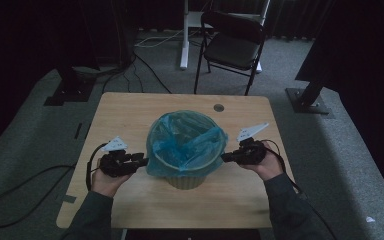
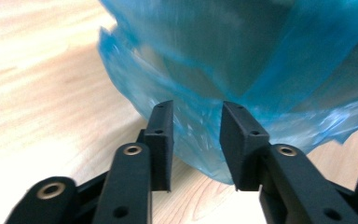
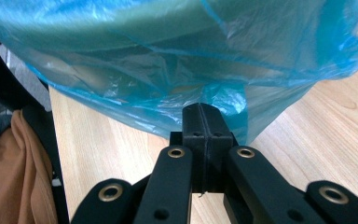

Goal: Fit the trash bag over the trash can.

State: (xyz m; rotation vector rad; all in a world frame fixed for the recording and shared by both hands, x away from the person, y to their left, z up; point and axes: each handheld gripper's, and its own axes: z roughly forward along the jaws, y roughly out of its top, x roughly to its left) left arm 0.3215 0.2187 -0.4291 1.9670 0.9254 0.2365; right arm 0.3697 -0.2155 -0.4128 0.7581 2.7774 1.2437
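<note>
We keep the right gripper (image 3: 204, 140) pinched shut on the blue bag (image 1: 185, 142) at 3 o'clock and close the half-open, empty left gripper (image 2: 196, 144) squarely on its 9 o'clock hem

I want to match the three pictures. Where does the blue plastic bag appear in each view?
High view: the blue plastic bag lies over the bin at the table's middle.
Left gripper view: it hangs across the top and right.
Right gripper view: it spans the upper half.
Shared landmark: the wooden table.
</note>
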